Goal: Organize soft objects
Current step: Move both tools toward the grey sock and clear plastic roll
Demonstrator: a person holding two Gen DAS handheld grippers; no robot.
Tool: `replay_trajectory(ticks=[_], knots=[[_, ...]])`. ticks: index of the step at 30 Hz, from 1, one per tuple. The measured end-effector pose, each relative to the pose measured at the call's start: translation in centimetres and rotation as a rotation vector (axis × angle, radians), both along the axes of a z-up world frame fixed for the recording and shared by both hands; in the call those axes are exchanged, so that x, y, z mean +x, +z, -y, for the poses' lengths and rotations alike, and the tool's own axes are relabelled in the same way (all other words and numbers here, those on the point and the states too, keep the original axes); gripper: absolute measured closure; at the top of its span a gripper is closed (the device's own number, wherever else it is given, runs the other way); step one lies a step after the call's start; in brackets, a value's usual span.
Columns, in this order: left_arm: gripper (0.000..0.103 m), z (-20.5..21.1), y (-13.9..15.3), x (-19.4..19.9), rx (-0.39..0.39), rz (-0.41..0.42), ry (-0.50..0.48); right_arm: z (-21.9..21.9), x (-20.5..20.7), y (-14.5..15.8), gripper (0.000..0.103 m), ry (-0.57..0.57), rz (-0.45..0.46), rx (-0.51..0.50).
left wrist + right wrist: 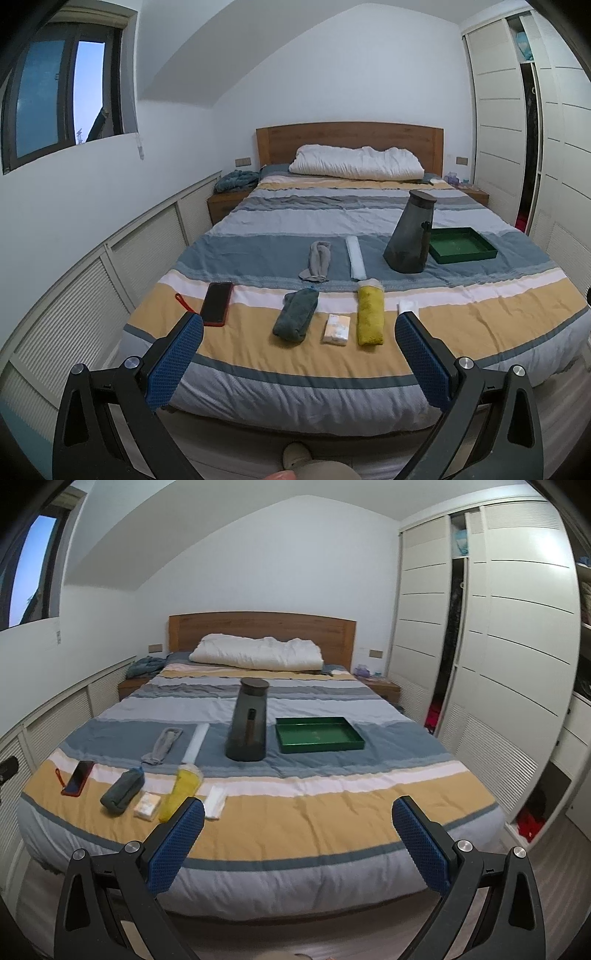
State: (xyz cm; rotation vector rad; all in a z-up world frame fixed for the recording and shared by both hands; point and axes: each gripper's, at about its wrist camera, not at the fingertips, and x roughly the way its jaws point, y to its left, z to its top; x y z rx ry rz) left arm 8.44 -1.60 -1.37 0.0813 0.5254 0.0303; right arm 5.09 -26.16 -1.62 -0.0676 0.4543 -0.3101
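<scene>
Nothing picked up yet; left gripper (299, 328) and right gripper (298, 810) both gape empty; next, reach for the yellow cloth (369, 317), likely bound for the green tray (319, 734).

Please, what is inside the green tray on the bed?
The green tray looks empty: both views show only its bare green bottom. It lies on the striped bed cover, right of the dark jug. The near wall hides a thin strip of the floor.

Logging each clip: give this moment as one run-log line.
left tongs: open, empty | right tongs: open, empty | green tray: empty | teal towel, yellow towel: on bed, untouched
</scene>
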Motion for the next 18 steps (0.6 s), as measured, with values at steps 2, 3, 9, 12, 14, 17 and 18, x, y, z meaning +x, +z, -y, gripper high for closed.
replay_trajectory(ticks=[2,3,9,12,14,17,18], knots=[[0.001,0.2,-0.3,1.0,0.004,-0.012,-0.002,-0.2,1.3,-0.1,0.000,0.017,-0.005,0.001],[0.001,0.3,-0.4,1.4,0.006,-0.016,-0.002,-0.3,2.2,-0.1,0.000,0.029,-0.009,0.002],[0.001,0.8,-1.4,4.8,0.017,-0.055,-0.001,-1.2,7.6,-0.8,0.000,0.092,-0.033,-0.012],[0.001,0.9,-2.0,6.8,0.021,-0.075,0.000,-1.6,10.5,-1.2,0.000,0.117,-0.038,-0.012],[0.001,1.0,-2.6,8.6,0.022,-0.094,0.003,-1.9,12.6,-1.5,0.000,0.131,-0.043,-0.016],[0.001,1.0,-3.5,11.1,0.022,-0.123,0.006,-2.3,15.9,-1.9,0.000,0.150,-0.048,-0.018],[0.001,1.0,-3.7,11.8,0.021,-0.129,0.007,-2.5,17.2,-2.0,0.000,0.159,-0.053,-0.019]])
